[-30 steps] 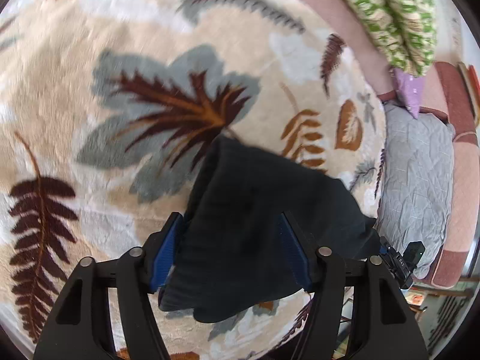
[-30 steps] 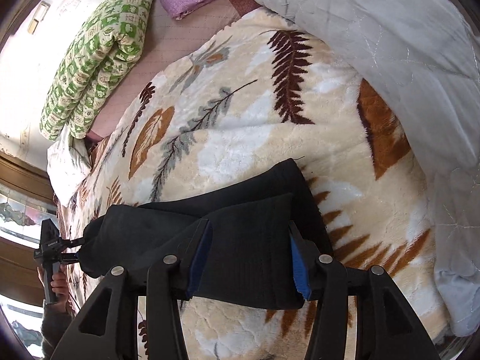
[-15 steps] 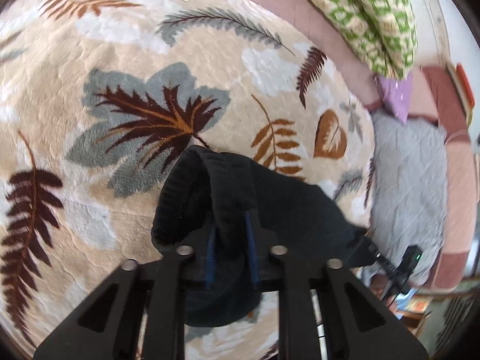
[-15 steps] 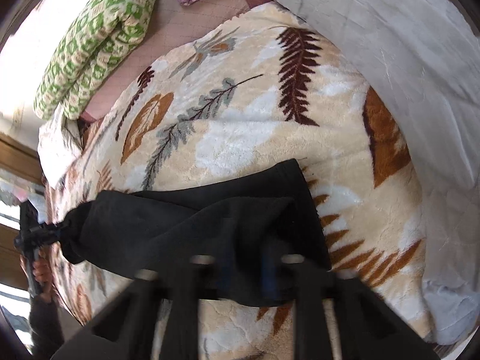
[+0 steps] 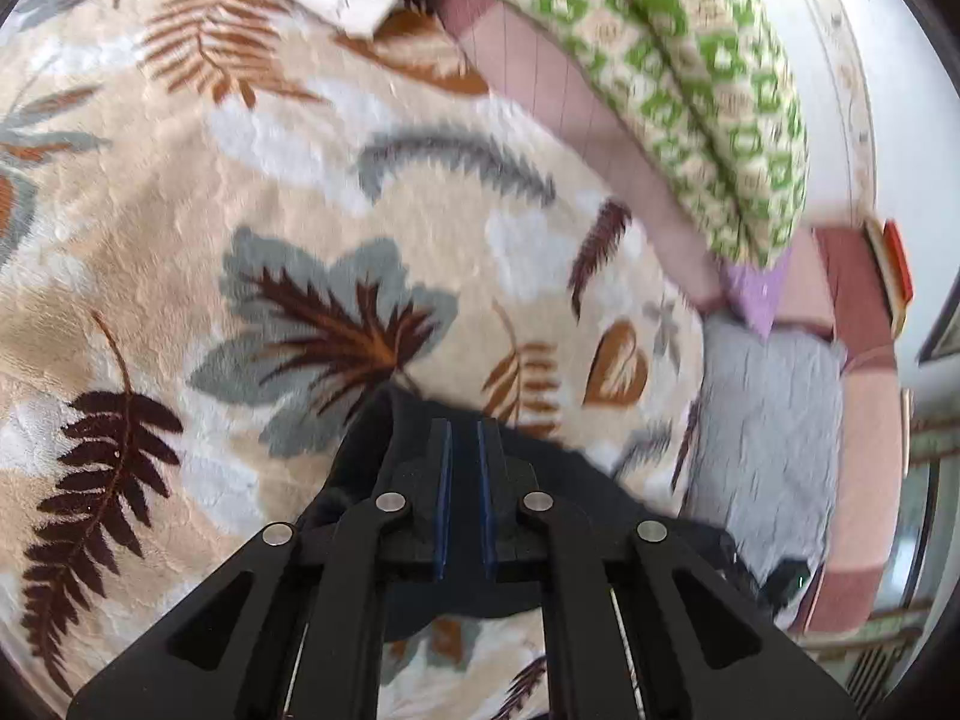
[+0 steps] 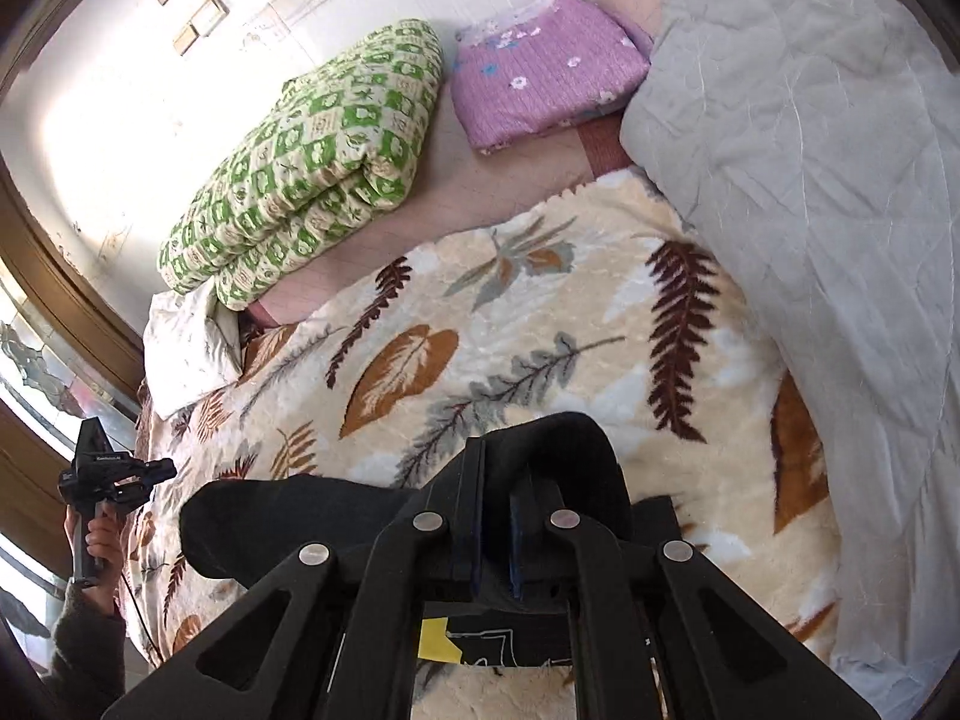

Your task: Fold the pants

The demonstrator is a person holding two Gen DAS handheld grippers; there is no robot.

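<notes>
The black pants (image 5: 372, 450) lie bunched on a cream leaf-patterned blanket (image 5: 300, 192). My left gripper (image 5: 463, 429) is shut on one end of the pants, with the cloth pinched between its blue pads. In the right wrist view my right gripper (image 6: 501, 468) is shut on the other end of the pants (image 6: 288, 516), lifting a fold of cloth that humps over its fingers. The pants hang stretched between the two grippers. The left gripper (image 6: 150, 471) and the hand holding it show at the far left of the right wrist view.
A folded green-checked quilt (image 6: 312, 150) and a purple folded cloth (image 6: 540, 72) lie at the far side of the bed. A grey quilt (image 6: 810, 180) covers the right side. A white pillow (image 6: 186, 348) lies by the window (image 6: 36, 372).
Both grippers were open around the pants a second ago; they have closed on the cloth and lifted it, so the view now reaches farther up the bed.
</notes>
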